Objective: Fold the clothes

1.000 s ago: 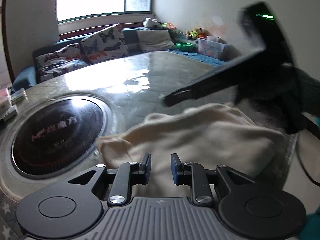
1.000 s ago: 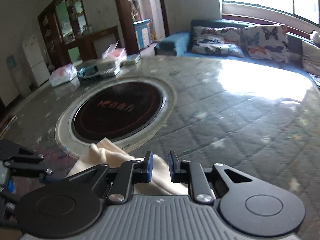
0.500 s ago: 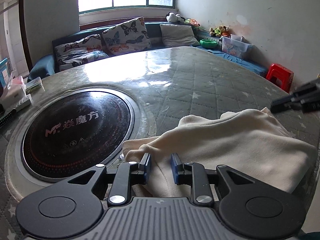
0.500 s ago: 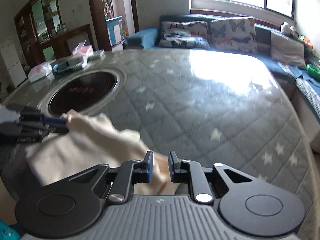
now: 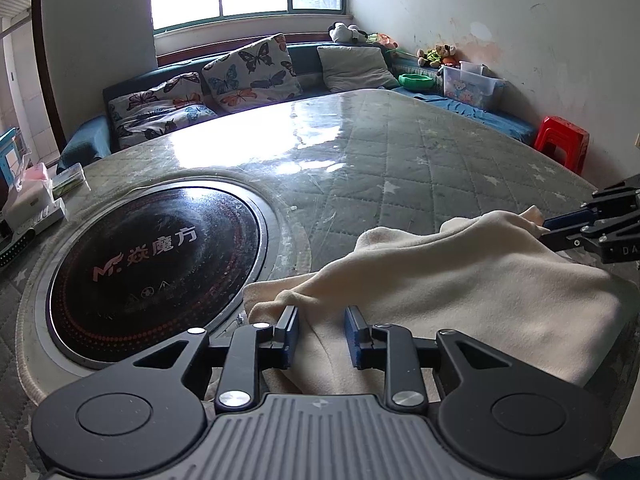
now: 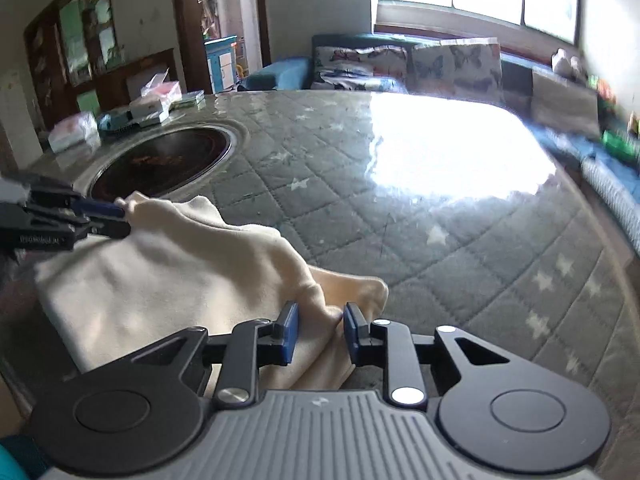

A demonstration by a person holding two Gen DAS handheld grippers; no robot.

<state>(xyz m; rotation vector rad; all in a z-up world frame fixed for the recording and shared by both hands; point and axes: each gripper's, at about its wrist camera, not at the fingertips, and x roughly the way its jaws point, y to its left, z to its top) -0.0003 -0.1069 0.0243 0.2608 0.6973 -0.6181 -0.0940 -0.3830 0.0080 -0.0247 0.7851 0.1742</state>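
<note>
Lying bunched on the near edge of the quilted tabletop (image 5: 400,152), the cream garment (image 5: 460,288) is sitting just beside the round black cooktop (image 5: 152,256) set into the surface. Left gripper (image 5: 322,336) is holding its jaws partly open, with a fold of cloth running between the blue pads; whether they are pinching it cannot be told. Right gripper (image 6: 318,332) is likewise partly open, a ridge of cloth rising between its pads, grip unclear. Each gripper is showing at the far corner of the garment in the other's view. Butterfly cushions (image 5: 248,68) are resting on the sofa beyond.
</note>
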